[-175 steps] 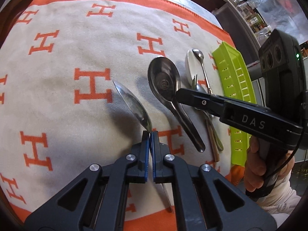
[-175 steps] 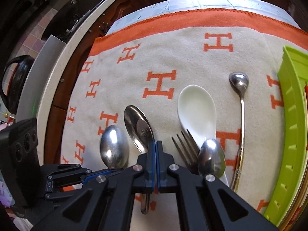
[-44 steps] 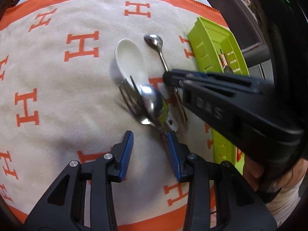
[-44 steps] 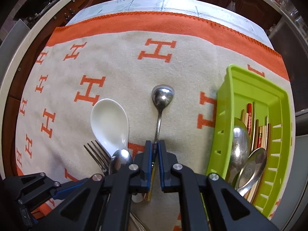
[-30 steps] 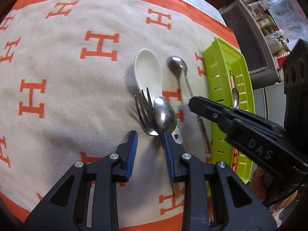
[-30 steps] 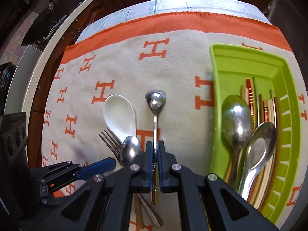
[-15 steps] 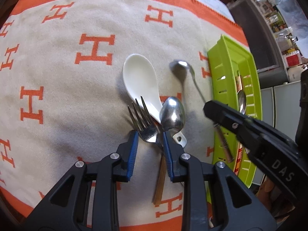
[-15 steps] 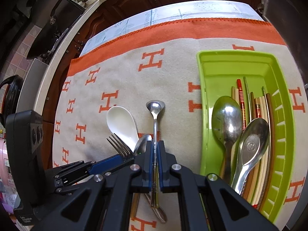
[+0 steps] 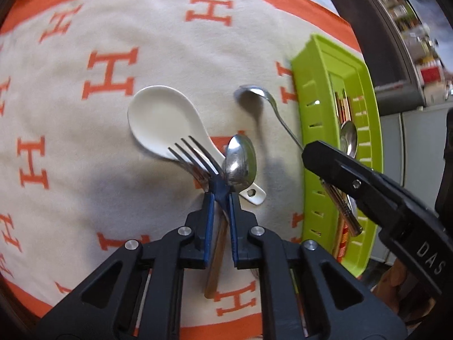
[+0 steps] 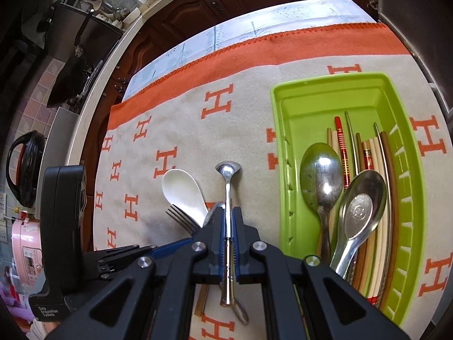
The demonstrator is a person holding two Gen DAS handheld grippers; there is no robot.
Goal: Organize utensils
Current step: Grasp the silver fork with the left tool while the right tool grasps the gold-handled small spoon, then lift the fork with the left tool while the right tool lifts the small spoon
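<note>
My left gripper (image 9: 220, 198) is closing its jaws, and the blue pads press on the crossed necks of a wooden-handled fork (image 9: 195, 158) and a metal spoon (image 9: 240, 164). Both lie partly over a white ceramic spoon (image 9: 161, 121) on the H-patterned cloth. My right gripper (image 10: 226, 212) is shut on the handle of a small long-handled spoon (image 10: 228, 167), whose bowl hangs just above the cloth and casts a shadow. The right gripper (image 9: 311, 153) sits beside the green tray (image 9: 311, 107), to the right of the left gripper.
The green tray (image 10: 279, 170) stands on the cloth at the right and holds two large metal spoons (image 10: 320, 175) and several chopsticks. The table's far edge and dark cabinets lie beyond the cloth's orange border (image 10: 254, 48). A person's hand shows low at the right.
The left jaws have narrowed from wide apart onto the fork and spoon necks. The right gripper has lifted the small spoon and carried it closer to the green tray.
</note>
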